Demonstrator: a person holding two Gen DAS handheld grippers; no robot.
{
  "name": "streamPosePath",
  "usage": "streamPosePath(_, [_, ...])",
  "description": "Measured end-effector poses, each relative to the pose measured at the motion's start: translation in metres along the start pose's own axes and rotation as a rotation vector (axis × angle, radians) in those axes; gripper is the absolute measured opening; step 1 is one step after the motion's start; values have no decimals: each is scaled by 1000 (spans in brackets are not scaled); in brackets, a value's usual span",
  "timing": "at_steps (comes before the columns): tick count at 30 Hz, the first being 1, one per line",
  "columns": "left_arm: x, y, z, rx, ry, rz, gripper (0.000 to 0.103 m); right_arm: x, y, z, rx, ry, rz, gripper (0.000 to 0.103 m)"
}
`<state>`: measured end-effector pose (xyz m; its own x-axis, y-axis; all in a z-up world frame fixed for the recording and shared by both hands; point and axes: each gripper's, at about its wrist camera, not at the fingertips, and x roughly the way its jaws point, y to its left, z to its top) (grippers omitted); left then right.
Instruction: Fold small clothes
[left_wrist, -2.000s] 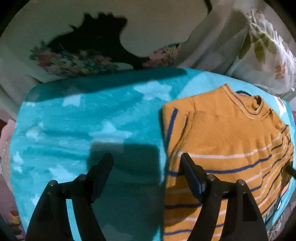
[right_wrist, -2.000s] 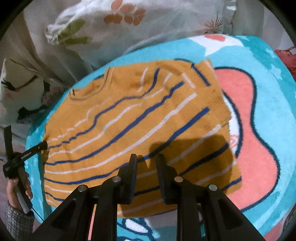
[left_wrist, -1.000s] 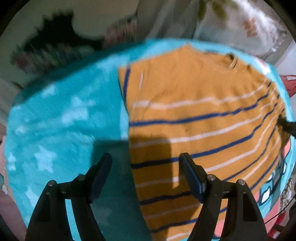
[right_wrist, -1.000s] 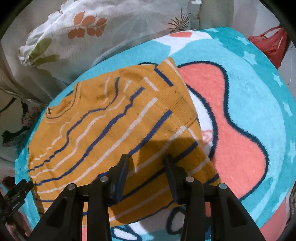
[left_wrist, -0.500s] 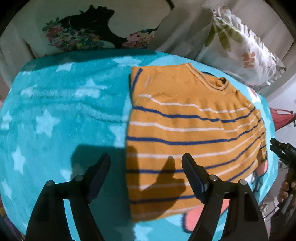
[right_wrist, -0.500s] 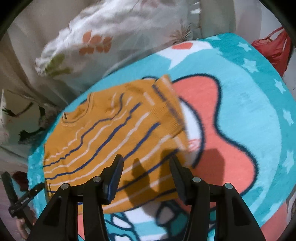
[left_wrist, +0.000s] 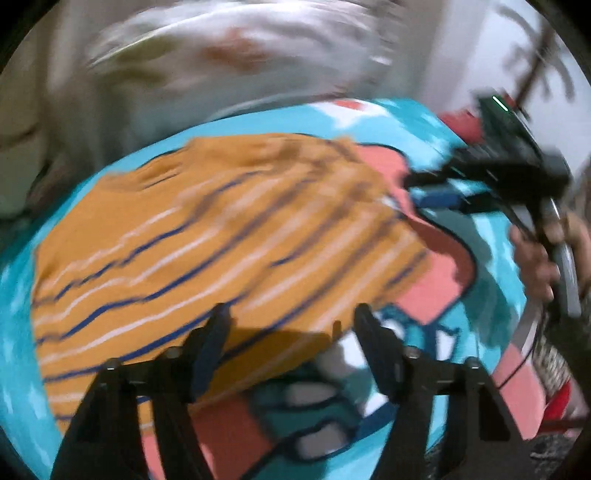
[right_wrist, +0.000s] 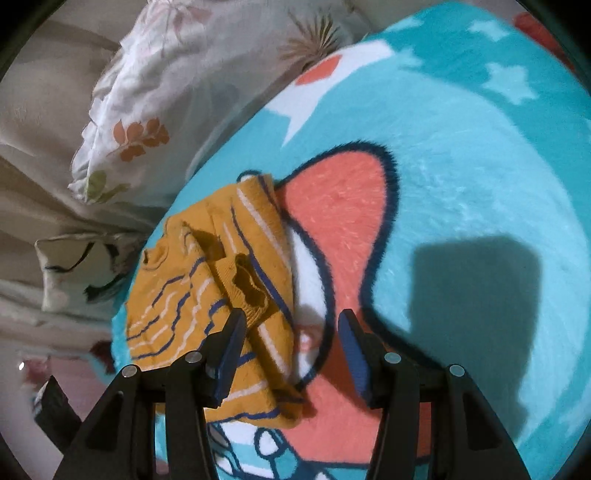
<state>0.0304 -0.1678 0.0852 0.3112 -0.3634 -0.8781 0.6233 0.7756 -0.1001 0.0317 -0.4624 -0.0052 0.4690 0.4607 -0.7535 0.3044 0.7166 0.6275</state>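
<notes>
Lay on the blanket (right_wrist: 461, 147): sweater (right_wrist: 177, 295), bare room right of its edge. Left tongs (left_wrist: 291, 325) closing, empty; right tongs (right_wrist: 288, 332) apart, empty.

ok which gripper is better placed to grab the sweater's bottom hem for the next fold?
Probably left. The left gripper hangs over the orange striped sweater's lower edge, jaws closing, nothing gripped. The right gripper sits at its side edge, jaws open mostly over the blanket.
</notes>
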Motion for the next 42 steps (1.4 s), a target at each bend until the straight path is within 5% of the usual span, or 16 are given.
streamPosePath(10, [31, -48, 15, 49, 1, 26, 53, 16, -19, 25, 29, 74, 122, 57])
streamPosePath(17, [46, -83, 8, 250, -26, 168, 53, 37, -17, 42, 29, 156, 210, 61])
streamPosePath(27, [58, -130, -6, 421, -91, 232, 58, 72, 18, 51, -68, 282, 266, 67])
streamPosePath(42, [78, -149, -1, 371, -91, 208, 64, 95, 56, 57, -218, 350, 236, 70])
